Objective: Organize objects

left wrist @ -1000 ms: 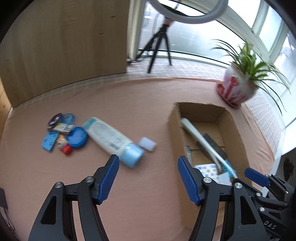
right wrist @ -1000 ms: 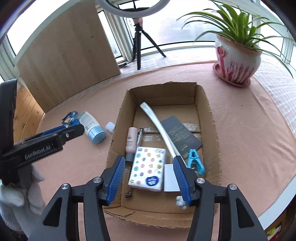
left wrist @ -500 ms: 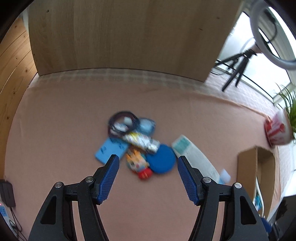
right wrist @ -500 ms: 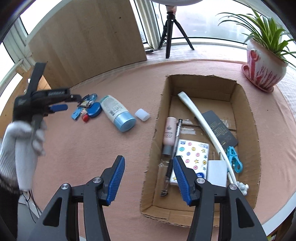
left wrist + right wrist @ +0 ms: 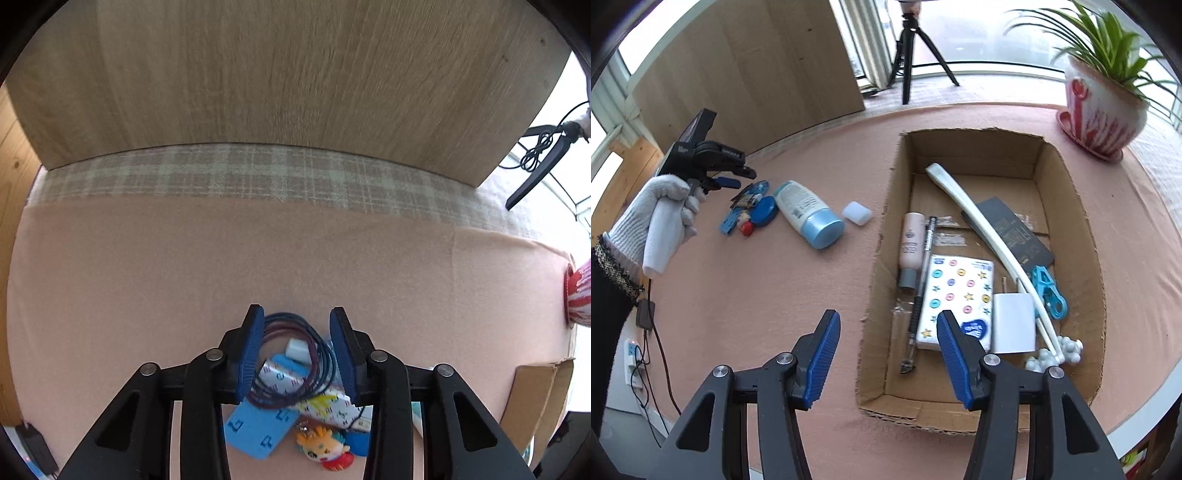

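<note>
1. Left wrist view: we see our left gripper (image 5: 297,321) low over the pile (image 5: 295,398) on the pink cloth (image 5: 184,266). Its jaws stand partly closed, one on each side of a bundle of dark elastic loops (image 5: 295,365). We cannot tell whether the pads (image 5: 251,350) touch the loops.
2. Inside the loops lie a small white block (image 5: 297,348) and a patterned tube (image 5: 314,400). Nearer the camera lie a blue card (image 5: 258,432) and a cartoon charm (image 5: 325,448).
3. Beyond the pile, the cloth runs to a plaid strip (image 5: 240,173) and a wooden board (image 5: 277,74). At the right edge a corner of the box (image 5: 539,398) shows.
4. Right wrist view: at the left, a gloved hand (image 5: 661,218) holds the left gripper's handle, its tip over the pile (image 5: 748,212).
5. Just right of the pile a bottle (image 5: 809,214) lies on its side, and a white cap (image 5: 856,213) sits just beside it.
6. Our right gripper (image 5: 886,356) hangs wide open and holds nothing, over the near left wall of the box (image 5: 877,288).
7. In the box (image 5: 1078,221) we see a pink tube (image 5: 911,245), a pen (image 5: 919,291), a tissue pack (image 5: 956,299), a white charger (image 5: 1014,325), a long white shoehorn (image 5: 990,236), a black card (image 5: 1012,229) and a blue clip (image 5: 1049,288).
8. A potted plant (image 5: 1104,110) stands at the far right, apart from the box.
</note>
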`<state>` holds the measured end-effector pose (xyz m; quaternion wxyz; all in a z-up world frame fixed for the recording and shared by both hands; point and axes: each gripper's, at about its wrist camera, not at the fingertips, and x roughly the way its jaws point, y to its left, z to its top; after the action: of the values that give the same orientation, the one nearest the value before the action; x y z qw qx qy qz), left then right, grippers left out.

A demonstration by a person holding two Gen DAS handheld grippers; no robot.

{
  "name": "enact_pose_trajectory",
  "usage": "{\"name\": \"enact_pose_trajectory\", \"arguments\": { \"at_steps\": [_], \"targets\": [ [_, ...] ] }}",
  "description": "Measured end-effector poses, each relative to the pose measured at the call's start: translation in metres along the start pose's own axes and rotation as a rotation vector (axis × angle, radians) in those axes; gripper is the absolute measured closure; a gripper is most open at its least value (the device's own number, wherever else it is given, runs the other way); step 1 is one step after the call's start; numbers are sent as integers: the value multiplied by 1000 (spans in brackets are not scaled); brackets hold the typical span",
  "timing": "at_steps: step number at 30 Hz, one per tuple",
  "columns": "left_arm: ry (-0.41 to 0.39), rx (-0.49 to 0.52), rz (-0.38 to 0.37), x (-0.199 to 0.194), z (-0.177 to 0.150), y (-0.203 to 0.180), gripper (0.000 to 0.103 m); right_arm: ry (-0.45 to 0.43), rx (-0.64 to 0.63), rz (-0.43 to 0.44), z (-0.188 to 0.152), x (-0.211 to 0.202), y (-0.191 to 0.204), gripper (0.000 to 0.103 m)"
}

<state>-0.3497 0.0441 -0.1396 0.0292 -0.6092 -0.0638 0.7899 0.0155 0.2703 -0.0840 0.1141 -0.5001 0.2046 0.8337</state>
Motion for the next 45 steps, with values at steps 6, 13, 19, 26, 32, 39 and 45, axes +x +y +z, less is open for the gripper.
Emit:
{"name": "enact_pose_trajectory", "arguments": {
  "at_steps": [6, 13, 19, 26, 32, 39, 45],
  "targets": [
    [29, 23, -10, 12, 3, -2, 68, 6, 40, 1, 4, 3, -8, 53],
    [38, 79, -28, 3, -13, 2, 88, 8, 20, 10, 4, 6, 0, 53],
    [88, 159, -81, -2, -49, -1, 88, 3, 4, 33, 7, 7, 8, 53],
    [102, 237, -125, -18, -109, -11, 90, 6, -40, 67, 8, 8, 22, 52],
    [102, 293, -176, -38, -161, -23, 91, 17, -71, 96, 8, 11, 35, 52],
    [121, 298, -293, -51, -221, -26, 91, 31, -113, 120, 6, 15, 51, 52],
    [67, 230, -348, -88, -255, 4, 61, 54, -140, 145, 5, 23, 62, 52]
  ]
}}
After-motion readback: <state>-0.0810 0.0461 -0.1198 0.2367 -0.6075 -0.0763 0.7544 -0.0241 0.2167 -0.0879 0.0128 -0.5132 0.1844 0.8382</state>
